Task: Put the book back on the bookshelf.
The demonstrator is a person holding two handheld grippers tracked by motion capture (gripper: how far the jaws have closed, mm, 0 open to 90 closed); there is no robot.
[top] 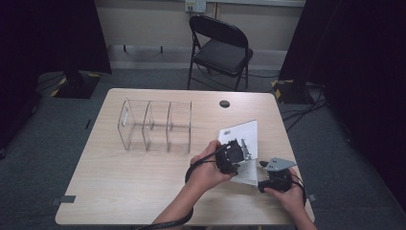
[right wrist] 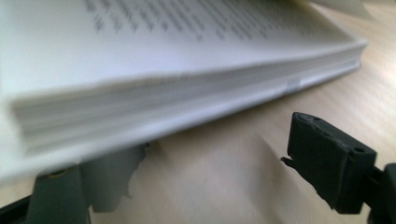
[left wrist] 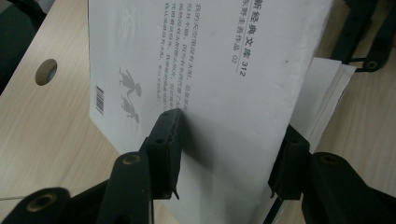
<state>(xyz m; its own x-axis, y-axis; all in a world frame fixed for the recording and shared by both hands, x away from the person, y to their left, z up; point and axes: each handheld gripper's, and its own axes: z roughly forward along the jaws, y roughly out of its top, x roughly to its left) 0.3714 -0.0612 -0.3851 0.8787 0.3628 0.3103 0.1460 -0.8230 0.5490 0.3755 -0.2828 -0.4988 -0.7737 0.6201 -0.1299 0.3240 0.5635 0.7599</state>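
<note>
A: Where is the book (top: 242, 136) relative to the clear organizer (top: 155, 125)?

B: On the table (top: 119, 177), well to the organizer's right and a little nearer the person. It is a white paperback, lying partly open, with its cover raised off the stack of pages.

A: What is the left gripper (top: 233, 155) doing?

B: It sits at the book's near edge, farther from the organizer than the book's far corner is. In the left gripper view, its two black jaws stand on either side of the raised cover: one pad presses the printed face close to the barcode (left wrist: 99, 100) and the small grey figures, the other sits at the cover's opposite side. The jaws are clamped on the book.

A: And the right gripper (top: 275, 179)?

B: It is the farthest thing from the organizer, beyond the book's right side and close to the table's front edge, with its grey plate on top. In the right gripper view, the page block runs across the top, lifted off the wood. One jaw is tucked under the book's near corner, the other stands apart over bare table. Nothing is pinched; the jaws stand wide.

A: Anything else by the organizer?

B: A round cable hole (top: 224, 103) in the tabletop, to the organizer's right and slightly behind it, and a black folding chair (top: 221, 48) beyond the table.
</note>
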